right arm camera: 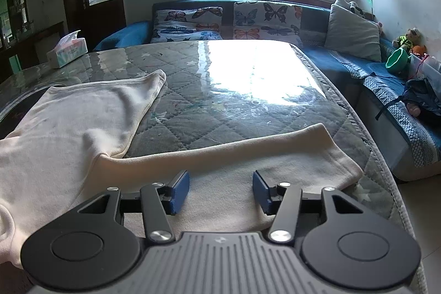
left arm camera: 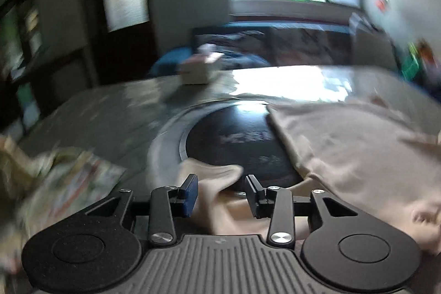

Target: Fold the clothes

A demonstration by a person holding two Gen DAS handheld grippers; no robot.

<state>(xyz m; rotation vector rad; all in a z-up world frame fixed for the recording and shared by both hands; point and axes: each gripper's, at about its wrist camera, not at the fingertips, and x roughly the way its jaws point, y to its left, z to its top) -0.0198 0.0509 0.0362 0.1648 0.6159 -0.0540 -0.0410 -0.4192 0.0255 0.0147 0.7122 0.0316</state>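
- Your left gripper (left arm camera: 222, 190) stands partly open, its jaws apart, with a loose flap of the cream garment (left arm camera: 352, 153) lying between them; the pads do not press on the cloth, so nothing is gripped.
- That flap runs up from under the gripper and curls to the right over the near rim of a dark round disc (left arm camera: 234, 139) set into the table top.
- The larger, flatter part of the garment spreads off to the right of the left gripper, covering the right side of the disc. The left wrist view is blurred, so finer folds cannot be told.
- To the left of that gripper lies a crumpled, printed thing (left arm camera: 69, 181), too smeared to name.
- Your right gripper (right arm camera: 221, 190) is about half open and holds nothing; its blue pads hang just above the cloth, one on each side of a flat stretch of it.
- Just beyond its fingertips a sleeve (right arm camera: 248, 141) lies straight across the view, ending near the table's right edge.
- The garment's body spreads away to the left of the right gripper, one corner reaching toward the middle of the table (right arm camera: 248, 90), which has a quilted cover under clear sheeting.
- A tissue box (right arm camera: 67, 51) stands at the far left corner, well apart from the cloth.
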